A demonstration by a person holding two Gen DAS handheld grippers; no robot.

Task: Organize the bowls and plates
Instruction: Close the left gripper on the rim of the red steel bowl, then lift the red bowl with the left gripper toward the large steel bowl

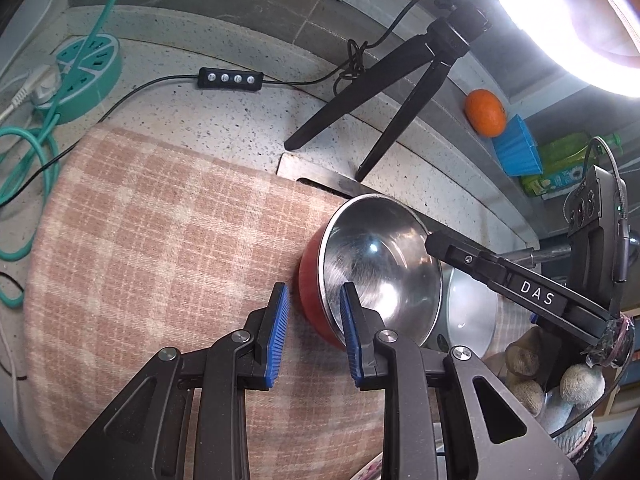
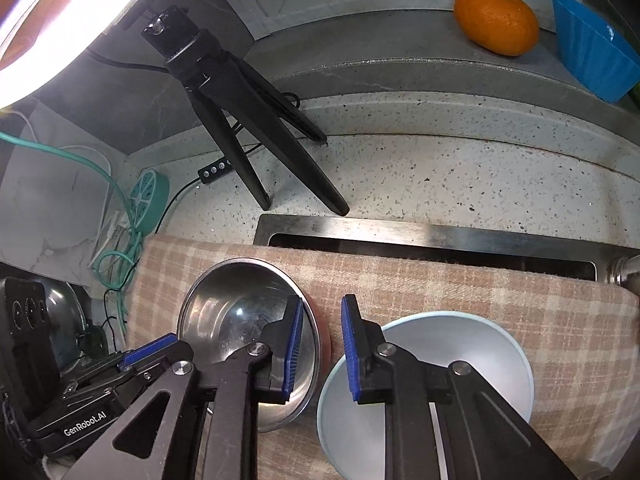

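The left gripper (image 1: 314, 288) bears "GenRobot.AI" in white on its black body, as the right wrist view shows. The right gripper (image 2: 323, 300) carries "DAS" on one arm in the left wrist view.

The round steel bowl with a red outer wall (image 1: 380, 264) sits on the pink-and-cream checked cloth (image 1: 160, 220), with both tools at its rim. The left gripper's blue ribbed pads (image 1: 276, 336) stand a little apart astride the near-left rim, one inside and one outside, and a sliver of cloth shows between the outer pad and the red wall. The right gripper straddles the opposite rim the same way, narrowly parted and not pressing. Just beside the steel bowl lies a shallow white bowl with a pale blue rim (image 2: 460, 344), partly under the right gripper's outer finger.

To the left the cloth is bare. Beyond it runs a brushed steel sink edge (image 2: 400, 228), then the speckled stone counter (image 2: 440, 172), where a black tripod (image 2: 256, 128) stands. On the far ledge are an orange mandarin (image 2: 496, 20) and a blue fluted cup (image 2: 592, 52).
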